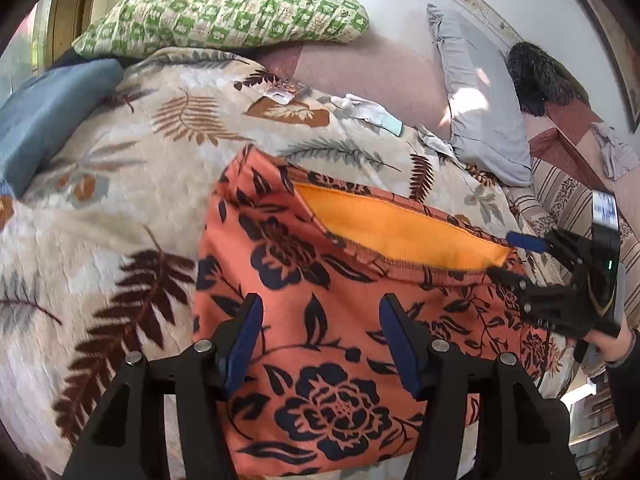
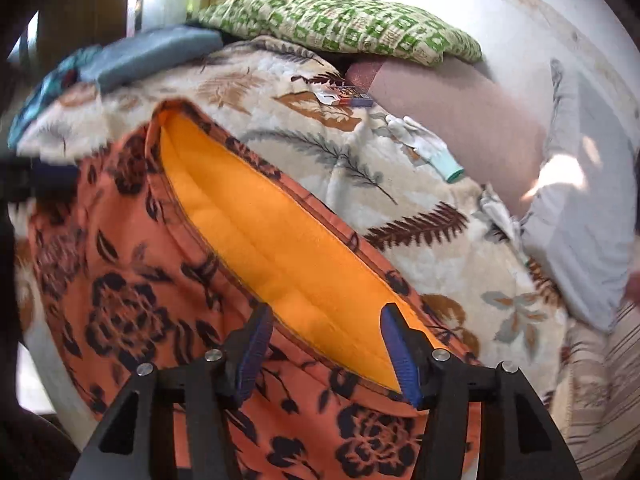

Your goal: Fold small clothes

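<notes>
An orange-red garment [image 1: 320, 312] with a dark flower print lies spread on a leaf-patterned blanket [image 1: 120, 208]. Its waistband gapes and shows a bright orange lining [image 1: 396, 232]. My left gripper [image 1: 322, 332] hovers over the garment's lower middle, open, with only flat cloth below its blue pads. My right gripper [image 1: 514, 258] is at the waistband's right end, a hand holding it. In the right wrist view my right gripper [image 2: 328, 340] stands open astride the waistband edge, the lining [image 2: 260, 232] running up between its fingers, no pad pressing. My left gripper [image 2: 44, 178] is a dark blur at the far left.
A green checked pillow [image 1: 224, 16] and a blue cushion [image 1: 44, 116] lie at the head of the bed. A white glove [image 1: 366, 112], a small packet [image 1: 284, 94], a grey pillow [image 1: 480, 100] and a dark furry thing [image 1: 536, 76] lie to the right. A striped cover [image 1: 568, 200] borders the blanket.
</notes>
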`<state>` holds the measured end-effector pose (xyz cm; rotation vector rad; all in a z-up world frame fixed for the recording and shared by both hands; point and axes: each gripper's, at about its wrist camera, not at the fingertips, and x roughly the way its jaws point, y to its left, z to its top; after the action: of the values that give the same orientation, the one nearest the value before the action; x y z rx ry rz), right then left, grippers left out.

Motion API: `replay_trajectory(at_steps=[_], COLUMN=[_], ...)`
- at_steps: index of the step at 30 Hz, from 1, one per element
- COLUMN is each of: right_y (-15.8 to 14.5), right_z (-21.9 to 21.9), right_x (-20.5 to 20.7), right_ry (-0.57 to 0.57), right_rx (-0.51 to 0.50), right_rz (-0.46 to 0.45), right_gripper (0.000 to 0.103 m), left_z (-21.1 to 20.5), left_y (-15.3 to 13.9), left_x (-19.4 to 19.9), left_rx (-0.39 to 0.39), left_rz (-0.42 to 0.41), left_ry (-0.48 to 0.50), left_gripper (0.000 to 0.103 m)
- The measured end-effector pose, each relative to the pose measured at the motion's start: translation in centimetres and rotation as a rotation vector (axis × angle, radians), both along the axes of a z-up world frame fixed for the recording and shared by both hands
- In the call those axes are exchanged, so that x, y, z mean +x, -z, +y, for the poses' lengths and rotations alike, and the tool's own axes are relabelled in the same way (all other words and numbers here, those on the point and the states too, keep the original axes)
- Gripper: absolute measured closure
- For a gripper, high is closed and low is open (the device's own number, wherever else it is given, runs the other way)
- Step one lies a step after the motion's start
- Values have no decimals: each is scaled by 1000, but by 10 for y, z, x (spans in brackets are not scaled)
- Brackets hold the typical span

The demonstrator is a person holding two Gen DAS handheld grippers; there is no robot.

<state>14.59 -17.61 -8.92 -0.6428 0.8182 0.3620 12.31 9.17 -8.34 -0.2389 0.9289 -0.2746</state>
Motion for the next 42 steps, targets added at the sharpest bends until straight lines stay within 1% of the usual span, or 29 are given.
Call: replay_trajectory(at_steps=[2,4,6,7,9,11,13,15,17,18,19,21,22,23,25,27,28,30,31,32,33,34,35,37,38,40,42], right_y=[20,37,51,58,66,73,73,73,71,72,71,61,53,42,24,14,16,40,49,53,52,44,34,11,-1,-21,-30], right_z=[-8,-20,-29,-31,-30,-28,-30,-34,-35,-33,-32,-31,-32,-34,-43,-57,-66,-90,-101,-108,-113,-114,-111,-91,-72,-25,27], right_x=[-13,-22,-27,-29,-35,-40,-43,-35,-26,-24,-21,-14,-9,-1,23,52,70,116,126,130,128,121,111,91,79,61,48], right_ry=[-39,-75,-109,-129,-185,-244,-275,-250,-220,-217,-211,-179,-158,-131,-50,43,103,259,326,372,405,417,402,322,244,41,-137], right_rx=[-172,-318,-401,-435,-481,-531,-542,-533,-519,-523,-519,-472,-426,-360,-219,-89,-32,93,136,146,174,221,251,253,252,246,225], right_rz=[-48,-115,-163,-193,-224,-259,-294,-306,-318,-322,-318,-319,-307,-272,-166,-85,-32,218,235,219,203,174,131,71,62,63,89], right_gripper=[43,44,45,45,45,45,45,45,47,55,67,70,77,78,78,78,78,77,75,75,75,75,75,75,75,75,75], left_z=[-1,-8,-20,-24,-31,-34,-31,-29,-31,-32,-33,-31,-30,-30,-30,-32,-33,-36,-36,-36,-35,-33,-30,-24,-22,-17,-13], left_y=[-3,3,16,25,40,44,45,48,50,50,49,50,50,50,50,51,51,51,51,51,50,49,48,45,43,41,38], left_x=[3,1,-3,-5,-6,-6,-4,-2,-2,-3,-4,-3,-3,-3,-3,-3,-3,-3,-3,-4,-4,-4,-4,-5,-5,-7,-9], left_rx=[24,41,54,55,67,93,79,69,81,90,95,87,80,76,79,87,90,102,109,108,101,90,72,38,29,23,14], left_rz=[-21,-24,-17,-1,31,18,10,13,6,-1,-4,-5,-5,-5,-7,-10,-11,-12,-13,-14,-15,-14,-13,-17,-20,-27,-29], left_ry=[-8,1,14,17,32,39,30,24,29,33,36,35,34,34,35,37,41,51,54,55,53,48,39,17,8,-10,-28], left_gripper=[42,42,42,42,42,42,42,42,42,42,41,41,41,41,41,39,37,35,35,35,35,35,35,35,35,35,35])
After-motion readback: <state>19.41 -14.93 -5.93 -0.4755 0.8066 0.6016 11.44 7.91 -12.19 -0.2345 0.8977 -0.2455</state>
